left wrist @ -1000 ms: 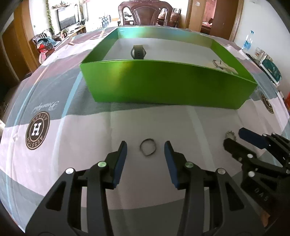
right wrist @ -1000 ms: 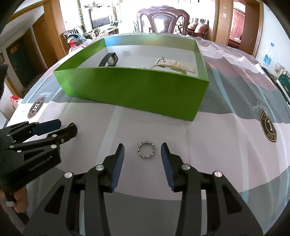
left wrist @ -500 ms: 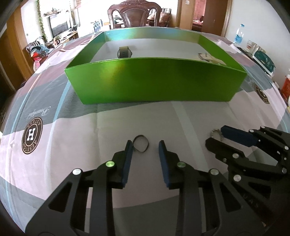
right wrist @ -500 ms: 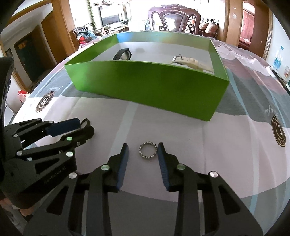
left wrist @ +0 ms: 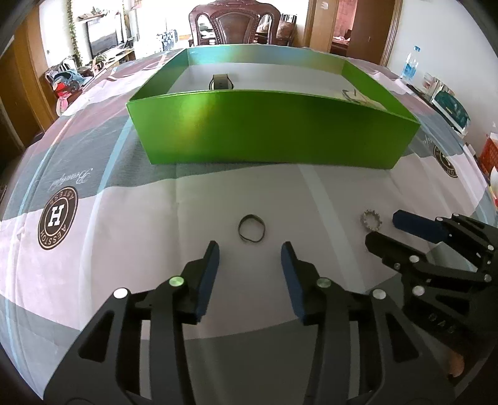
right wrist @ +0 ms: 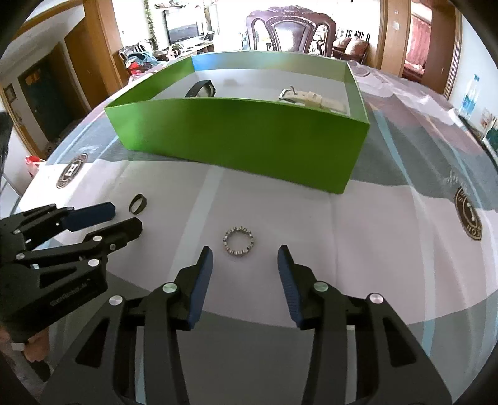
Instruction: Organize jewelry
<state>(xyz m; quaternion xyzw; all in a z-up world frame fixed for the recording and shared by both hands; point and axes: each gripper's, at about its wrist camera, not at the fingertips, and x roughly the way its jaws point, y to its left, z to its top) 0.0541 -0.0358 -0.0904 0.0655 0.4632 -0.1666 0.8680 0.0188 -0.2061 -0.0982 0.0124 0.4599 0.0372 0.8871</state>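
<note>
A thin dark ring (left wrist: 251,228) lies on the tablecloth just beyond my open left gripper (left wrist: 250,254); it also shows in the right wrist view (right wrist: 138,203). A silver studded ring (right wrist: 238,241) lies just ahead of my open right gripper (right wrist: 245,257); it also shows in the left wrist view (left wrist: 370,220). Both grippers are empty and apart from the rings. A green box (left wrist: 270,131) stands further back, also in the right wrist view (right wrist: 242,137), holding a dark watch (right wrist: 201,88) and a cream watch (right wrist: 311,98).
The table carries a patterned cloth with round logos (left wrist: 58,217). A wooden chair (left wrist: 241,26) stands behind the box. A water bottle (left wrist: 409,65) and small items sit at the far right edge.
Both grippers closed partly around their rings half a second ago, then opened wide again and drew back slightly. The rings lie where they were.
</note>
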